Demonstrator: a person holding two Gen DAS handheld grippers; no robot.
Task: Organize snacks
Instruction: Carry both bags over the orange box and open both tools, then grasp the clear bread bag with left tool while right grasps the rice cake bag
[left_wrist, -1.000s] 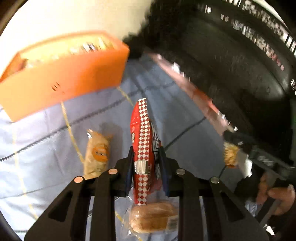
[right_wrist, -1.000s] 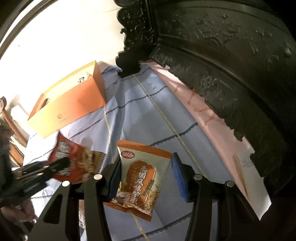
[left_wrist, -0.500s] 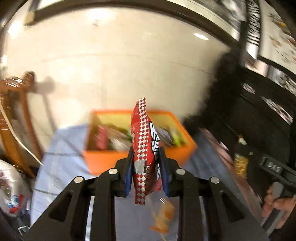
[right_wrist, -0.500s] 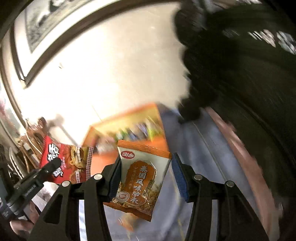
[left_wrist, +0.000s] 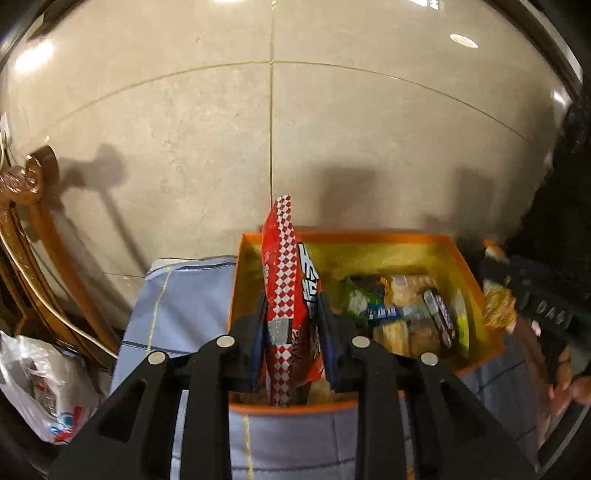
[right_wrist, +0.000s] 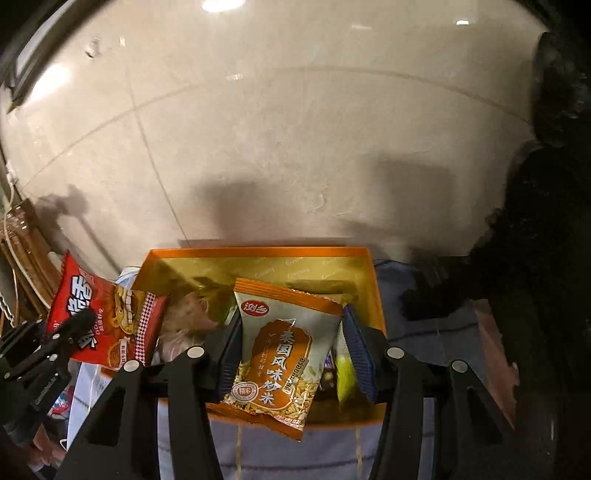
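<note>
My left gripper (left_wrist: 293, 339) is shut on a red checkered snack bag (left_wrist: 286, 295) held edge-on over the left end of the orange box (left_wrist: 476, 280). The box holds several snack packets (left_wrist: 406, 314). My right gripper (right_wrist: 291, 354) is shut on a white-and-orange fried rice snack bag (right_wrist: 282, 354), held above the right part of the same orange box (right_wrist: 258, 254). The left gripper with its red bag (right_wrist: 99, 325) shows at the left of the right wrist view. The right gripper shows blurred at the right edge of the left wrist view.
The box sits on a blue-grey checked tablecloth (left_wrist: 177, 302) against a beige tiled wall (left_wrist: 332, 129). A wooden chair (left_wrist: 44, 266) and a white plastic bag (left_wrist: 40, 398) are at the left. Dark carved furniture (right_wrist: 546, 221) stands at the right.
Both grippers have lifted their bags from the table and carried them forward over the orange box. The view swung from the tabletop to the wall and the open box.
</note>
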